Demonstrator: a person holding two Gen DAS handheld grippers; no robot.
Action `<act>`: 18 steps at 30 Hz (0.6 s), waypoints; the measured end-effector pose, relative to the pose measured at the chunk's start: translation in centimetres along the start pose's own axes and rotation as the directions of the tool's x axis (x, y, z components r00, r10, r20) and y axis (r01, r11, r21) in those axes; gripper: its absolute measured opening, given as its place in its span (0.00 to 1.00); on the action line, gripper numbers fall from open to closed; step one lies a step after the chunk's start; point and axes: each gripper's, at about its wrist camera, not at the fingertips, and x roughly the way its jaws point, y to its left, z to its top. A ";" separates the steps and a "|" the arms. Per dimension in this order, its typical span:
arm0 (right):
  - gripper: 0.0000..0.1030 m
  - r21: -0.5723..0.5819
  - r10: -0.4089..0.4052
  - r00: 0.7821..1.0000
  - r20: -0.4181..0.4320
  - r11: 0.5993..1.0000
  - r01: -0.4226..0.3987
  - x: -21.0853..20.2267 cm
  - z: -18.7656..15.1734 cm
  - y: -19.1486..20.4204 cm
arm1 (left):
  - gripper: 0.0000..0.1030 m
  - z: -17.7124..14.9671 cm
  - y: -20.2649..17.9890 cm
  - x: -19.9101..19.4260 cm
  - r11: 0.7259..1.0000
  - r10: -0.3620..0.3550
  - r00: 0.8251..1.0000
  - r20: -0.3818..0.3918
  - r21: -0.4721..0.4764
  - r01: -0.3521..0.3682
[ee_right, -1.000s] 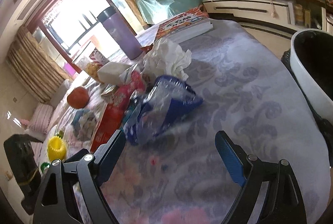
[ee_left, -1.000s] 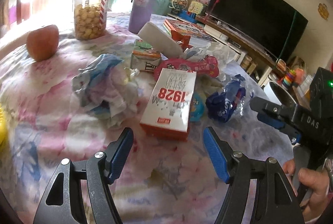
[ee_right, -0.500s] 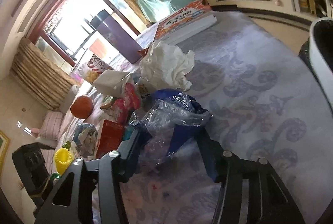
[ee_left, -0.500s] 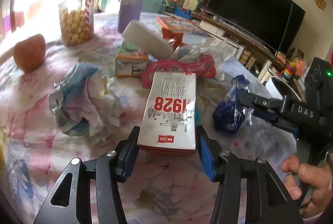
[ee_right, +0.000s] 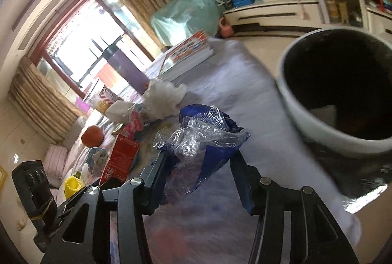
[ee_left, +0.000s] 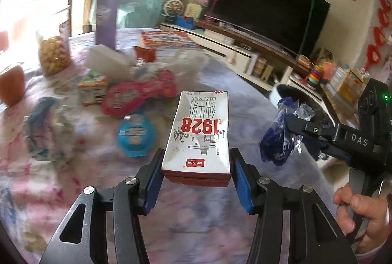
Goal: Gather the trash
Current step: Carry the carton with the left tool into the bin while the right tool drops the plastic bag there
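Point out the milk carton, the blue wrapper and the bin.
milk carton [ee_left: 199, 134], left wrist view, printed top face.
blue wrapper [ee_right: 210, 141], right wrist view, crumpled middle.
bin [ee_right: 294, 104], right wrist view, white outer wall.

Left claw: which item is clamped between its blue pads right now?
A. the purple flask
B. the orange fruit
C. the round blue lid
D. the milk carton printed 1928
D. In the left wrist view the left claw has its pads pressed against both sides of the milk carton, which is lifted off the table.
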 end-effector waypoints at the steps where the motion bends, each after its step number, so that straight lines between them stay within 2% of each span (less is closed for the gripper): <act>1: 0.50 0.003 -0.007 1.000 0.007 1.000 0.007 -0.4 0.0 -0.3 | 0.49 0.0 -0.5 0.3 1.000 -0.009 1.000 -0.004 0.009 0.009; 18: 0.50 0.094 -0.135 0.983 0.125 0.988 0.124 -7.5 0.6 -6.4 | 0.49 1.8 -7.4 3.8 0.986 -0.103 0.994 -0.032 0.127 0.106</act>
